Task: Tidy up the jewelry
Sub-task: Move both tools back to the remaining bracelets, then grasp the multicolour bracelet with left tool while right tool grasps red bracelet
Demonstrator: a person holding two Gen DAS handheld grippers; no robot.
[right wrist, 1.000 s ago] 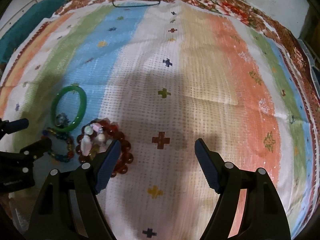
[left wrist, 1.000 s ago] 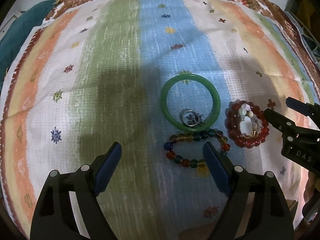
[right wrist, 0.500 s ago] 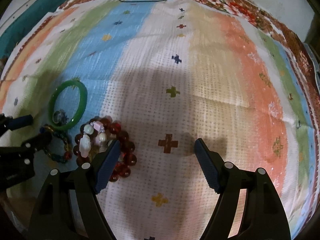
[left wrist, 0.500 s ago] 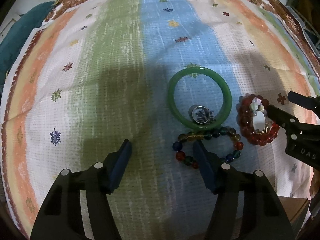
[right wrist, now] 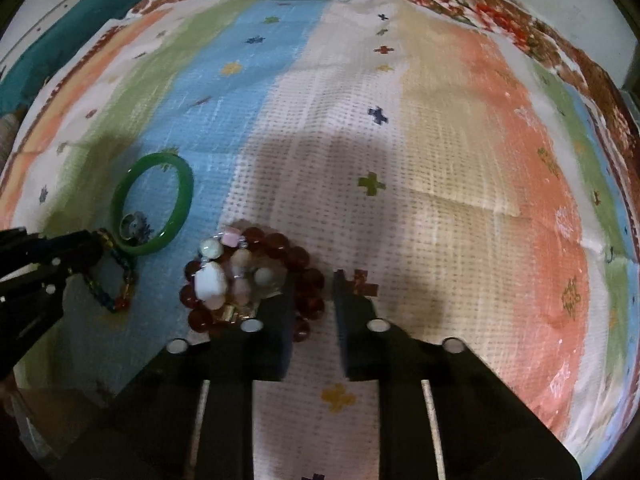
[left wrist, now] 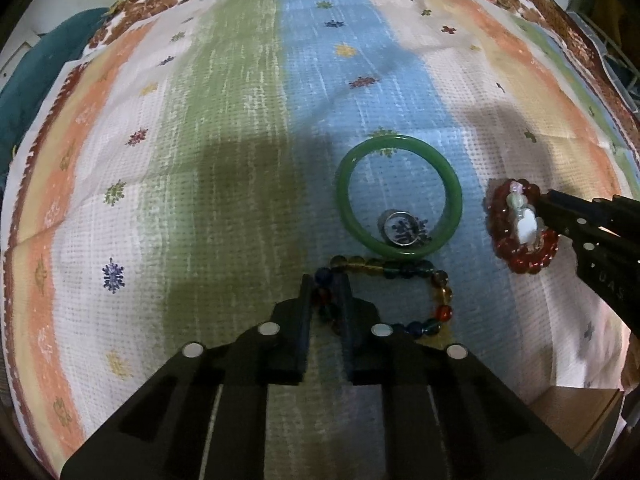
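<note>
While most jewelry is lying unsorted, the left gripper (left wrist: 325,292) is pinching the multicolored glass-bead bracelet (left wrist: 436,292) narrowly; a green jade bangle (left wrist: 400,196) ringing a small silver ring (left wrist: 402,232) is sitting just ahead.

Right view: the right gripper (right wrist: 312,292) is closing narrowly on the dark-red bead bracelet (right wrist: 308,280) at its tips. Sorting is barely starting.

Cloth (left wrist: 224,168): coarse waffle weave, matt, striped print. Bangle (left wrist: 400,196): smooth, glossy, jade-like green. Ring (left wrist: 402,229): shiny metal. Mixed beads (left wrist: 440,304): glassy, translucent. Red beads (right wrist: 308,280): glossy; pale stones (right wrist: 210,282) milky, polished. Grippers: matt black plastic, bright metal screws (left wrist: 269,328).
</note>
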